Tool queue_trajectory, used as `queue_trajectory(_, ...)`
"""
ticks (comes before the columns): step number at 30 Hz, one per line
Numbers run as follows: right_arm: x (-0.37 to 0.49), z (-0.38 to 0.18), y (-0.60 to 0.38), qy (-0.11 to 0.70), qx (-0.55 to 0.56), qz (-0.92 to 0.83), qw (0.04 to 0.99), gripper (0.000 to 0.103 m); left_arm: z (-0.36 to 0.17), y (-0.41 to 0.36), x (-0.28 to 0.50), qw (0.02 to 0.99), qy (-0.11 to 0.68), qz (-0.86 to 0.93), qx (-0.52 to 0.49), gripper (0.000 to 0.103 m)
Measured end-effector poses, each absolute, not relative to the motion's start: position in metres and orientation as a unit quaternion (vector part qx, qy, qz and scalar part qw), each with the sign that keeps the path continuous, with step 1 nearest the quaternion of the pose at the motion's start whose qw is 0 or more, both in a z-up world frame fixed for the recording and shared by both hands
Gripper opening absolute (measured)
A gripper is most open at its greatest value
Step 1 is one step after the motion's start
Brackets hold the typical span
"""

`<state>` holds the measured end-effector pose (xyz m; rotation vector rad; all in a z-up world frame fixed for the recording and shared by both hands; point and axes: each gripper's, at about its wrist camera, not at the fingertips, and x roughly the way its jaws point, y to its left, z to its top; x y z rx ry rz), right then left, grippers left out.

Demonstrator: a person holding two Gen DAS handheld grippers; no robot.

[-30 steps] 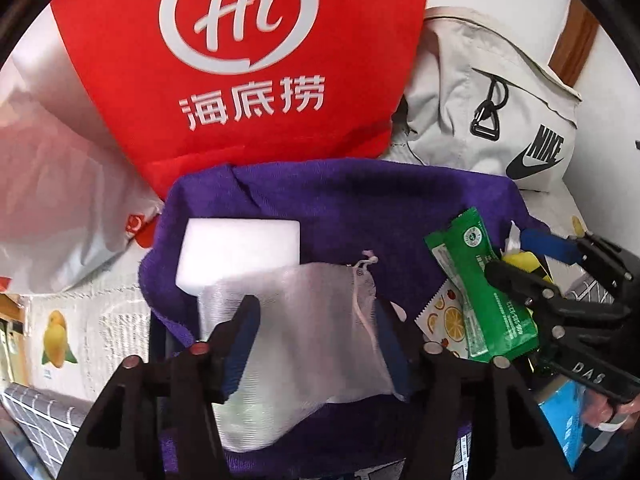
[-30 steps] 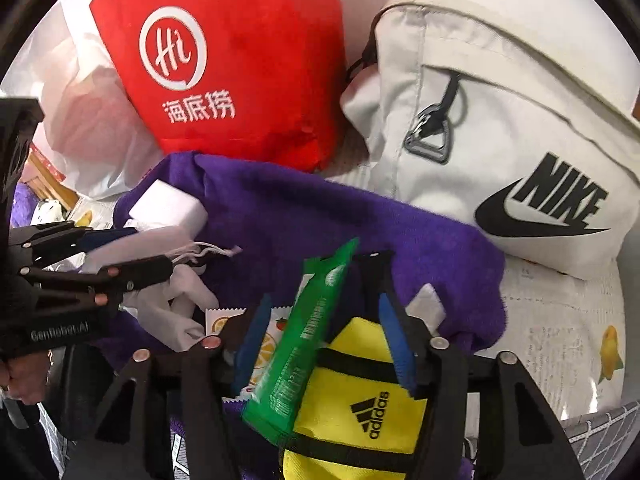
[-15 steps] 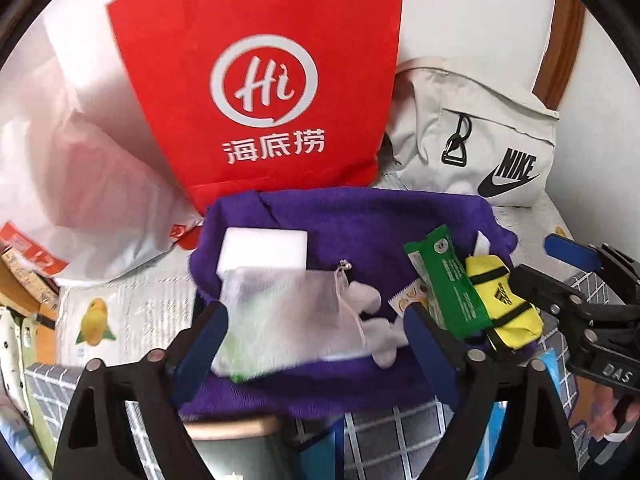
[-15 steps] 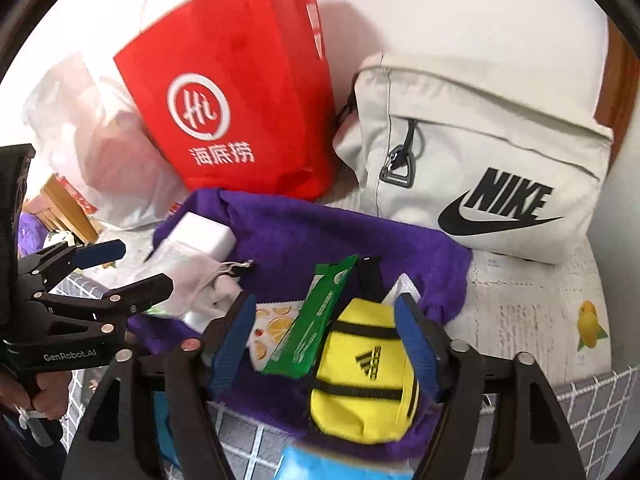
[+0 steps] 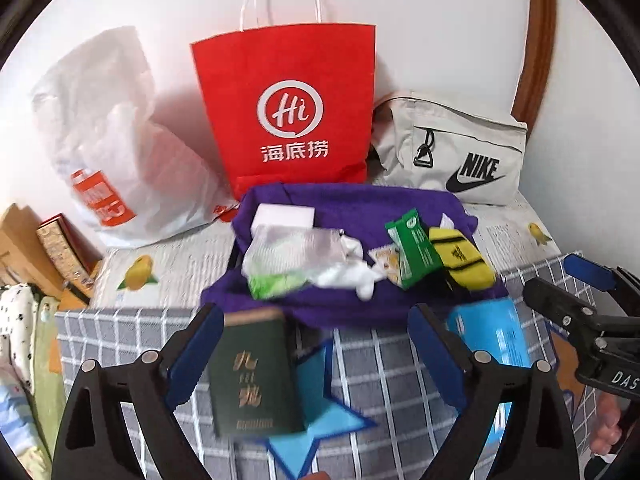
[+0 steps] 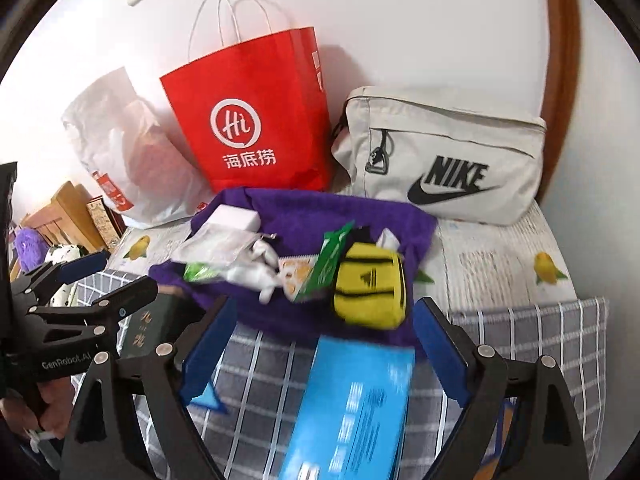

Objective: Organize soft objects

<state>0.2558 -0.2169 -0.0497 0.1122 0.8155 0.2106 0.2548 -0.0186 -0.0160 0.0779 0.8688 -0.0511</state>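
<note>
Your 2 grippers, left point(image 5: 316, 320) and right point(image 6: 320, 324), hover with jaws apart and empty near a purple towel point(image 5: 360, 208). On it lie a mesh pouch point(image 5: 292, 248), yellow pouch point(image 6: 370, 292) and green packet point(image 5: 416, 252). You seem between picks; next, close on 1 item.

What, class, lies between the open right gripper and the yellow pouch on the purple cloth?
Nothing visible blocks it. The right gripper is open and empty, with the yellow pouch straight ahead on the purple cloth. A blue packet lies flat below the fingers, and a green packet leans against the pouch's left side.
</note>
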Motion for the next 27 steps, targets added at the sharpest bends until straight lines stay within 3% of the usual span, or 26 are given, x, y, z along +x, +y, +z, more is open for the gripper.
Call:
queue_trajectory(18, 0.104, -0.041, -0.217, 0.356, 0.033, 0.100, 0.929, 0.089, 0.000, -0.025, 0.089, 0.926, 0.376, -0.027, 0.015, 0.093)
queue_trajectory(27, 0.058, -0.039, -0.222, 0.341, 0.033, 0.106, 0.934, 0.089, 0.009, -0.031, 0.048, 0.932, 0.360, -0.023, 0.022, 0.093)
